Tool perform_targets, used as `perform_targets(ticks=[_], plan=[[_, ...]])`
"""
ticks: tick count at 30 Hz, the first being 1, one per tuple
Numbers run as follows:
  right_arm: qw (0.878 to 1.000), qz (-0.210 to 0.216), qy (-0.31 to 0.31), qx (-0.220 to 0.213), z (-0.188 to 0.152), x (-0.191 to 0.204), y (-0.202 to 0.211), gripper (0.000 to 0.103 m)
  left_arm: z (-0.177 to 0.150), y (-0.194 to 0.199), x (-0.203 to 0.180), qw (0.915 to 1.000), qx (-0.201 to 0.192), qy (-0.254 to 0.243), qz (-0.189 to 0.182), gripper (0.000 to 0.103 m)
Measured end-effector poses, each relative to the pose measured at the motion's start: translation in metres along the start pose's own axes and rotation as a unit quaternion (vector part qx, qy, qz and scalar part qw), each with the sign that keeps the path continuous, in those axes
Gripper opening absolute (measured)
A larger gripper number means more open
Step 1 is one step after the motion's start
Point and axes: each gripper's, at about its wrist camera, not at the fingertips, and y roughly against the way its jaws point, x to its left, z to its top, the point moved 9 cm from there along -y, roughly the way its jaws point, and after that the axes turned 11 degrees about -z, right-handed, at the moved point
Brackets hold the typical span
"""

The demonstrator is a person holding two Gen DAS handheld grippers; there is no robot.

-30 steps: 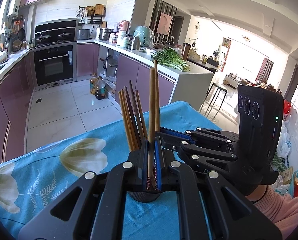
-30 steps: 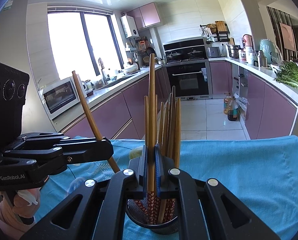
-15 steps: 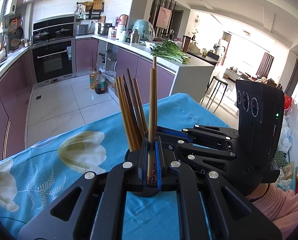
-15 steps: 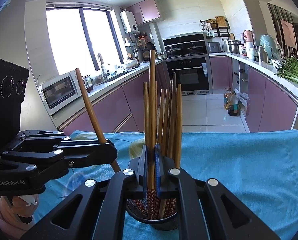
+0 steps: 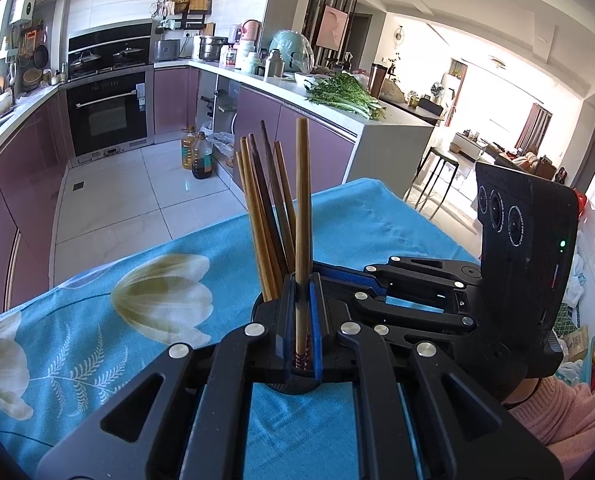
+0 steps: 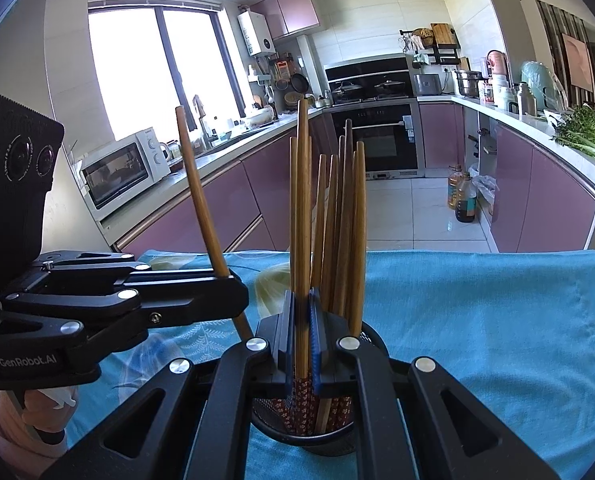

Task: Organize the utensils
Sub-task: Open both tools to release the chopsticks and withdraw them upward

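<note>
A blue flowered cloth (image 5: pixel 377 216) covers a table in a kitchen. On it stands a black mesh cup (image 6: pixel 329 438) holding a bunch of wooden chopsticks (image 6: pixel 337 224), tips down.

On the left, the left gripper (image 5: pixel 303 320) is clamped on one chopstick (image 5: pixel 303 200), held nearly upright. In the right wrist view this stick leans left, and its lower end hangs just beside the cup's rim. Whether it is over the opening or outside it cannot be told.

On the right, the right gripper (image 6: pixel 302 336) is clamped on a second chopstick (image 6: pixel 302 200), upright, with its patterned lower end down inside the cup.

Likely trouble: the two grippers crowd the same small cup from two sides and could knock together. A sideways pull on either stick could tip the light cup and spill the bunch. The left stick, if let go while leaning, might miss the rim and drop onto the cloth. The sticks already in the cup fan outward and could snag a gripper finger.

Room to move: the cloth is bare to the far left and to the right of the cup. The table's far edge lies beyond the cup, with open tiled floor (image 5: pixel 109 196) past it. Upward is free for both grippers.
</note>
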Motion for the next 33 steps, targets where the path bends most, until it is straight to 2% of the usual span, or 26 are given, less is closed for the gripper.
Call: perform_targets(ticks=[19, 21, 23, 25, 27, 29, 33], plan=[[1.000, -0.002, -0.007, -0.002, 0.003, -0.006, -0.001, 0.008, -0.008, -0.008, 0.016, 0.9997, 0.003, 0.025, 0.008, 0.008], [1.000, -0.002, -0.007, -0.003, 0.003, -0.006, 0.001, 0.008, -0.010, -0.006, 0.018, 0.9996, -0.001, 0.027, 0.010, 0.012], [1.000, -0.002, -0.008, -0.005, 0.002, -0.006, 0.003, 0.014, -0.011, 0.000, 0.020, 0.9994, -0.011, 0.028, 0.017, 0.024], [1.000, -0.005, -0.006, -0.008, 0.002, -0.006, 0.007, 0.026, -0.013, 0.008, 0.022, 0.9989, -0.024, 0.028, 0.029, 0.035], [1.000, -0.007, -0.006, -0.014, 0.002, -0.005, 0.011, 0.036, -0.015, 0.018, 0.026, 0.9978, -0.041, 0.028, 0.044, 0.040], [1.000, -0.008, -0.007, -0.015, 0.000, -0.006, 0.013, 0.038, -0.018, 0.031, 0.030, 0.9960, -0.058, 0.029, 0.062, 0.053], [1.000, -0.020, -0.002, -0.023, -0.004, -0.005, 0.019, 0.058, -0.026, 0.056, 0.039, 0.9903, -0.092, 0.028, 0.100, 0.072]])
